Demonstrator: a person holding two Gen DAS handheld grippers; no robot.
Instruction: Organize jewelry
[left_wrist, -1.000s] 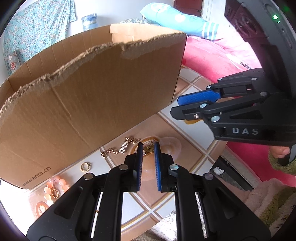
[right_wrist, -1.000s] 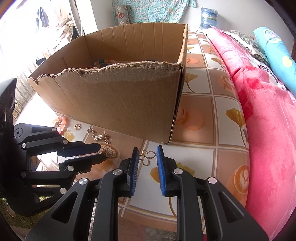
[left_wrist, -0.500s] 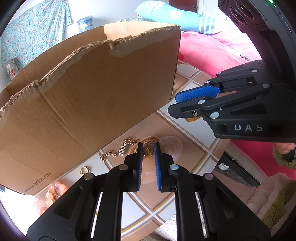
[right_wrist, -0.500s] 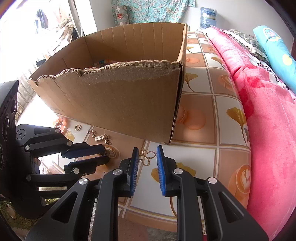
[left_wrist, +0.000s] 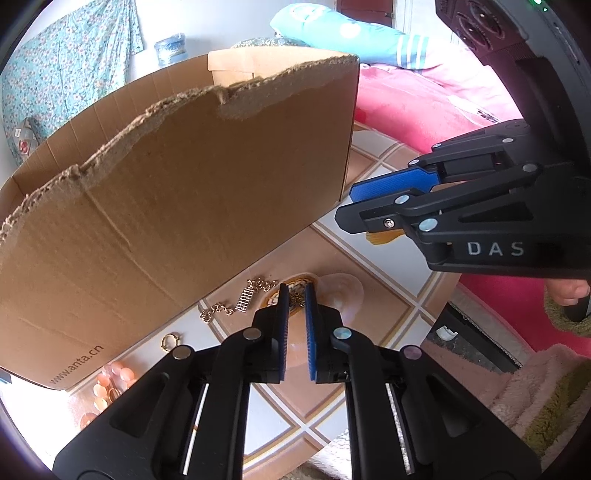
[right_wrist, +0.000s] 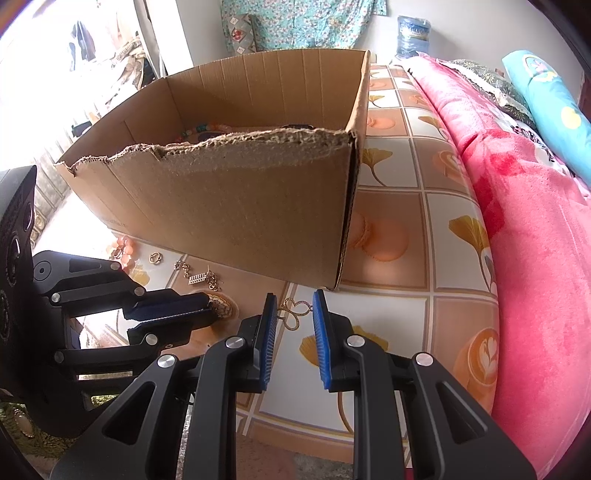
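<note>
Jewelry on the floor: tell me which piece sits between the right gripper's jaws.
The looped gold pendant, alone off the cardboard box's corner; the chain, ring and peach beads lie further left.

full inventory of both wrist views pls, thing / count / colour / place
torn-rim corrugated cardboard box: 1, brown, on tiled floor
beaded strand: 1, multicolour, inside box
looped wire pendant: 1, gold, between right tool tips
oval filigree brooch: 1, gold, between left tool tips
chain bracelet: 1, gold, before box
small ring: 1, gold, floor
bead cluster: 1, peach, box corner
fleece blanket: 1, pink, right
left tool: black, blue pads, narrow gap
right tool: same, open
</note>
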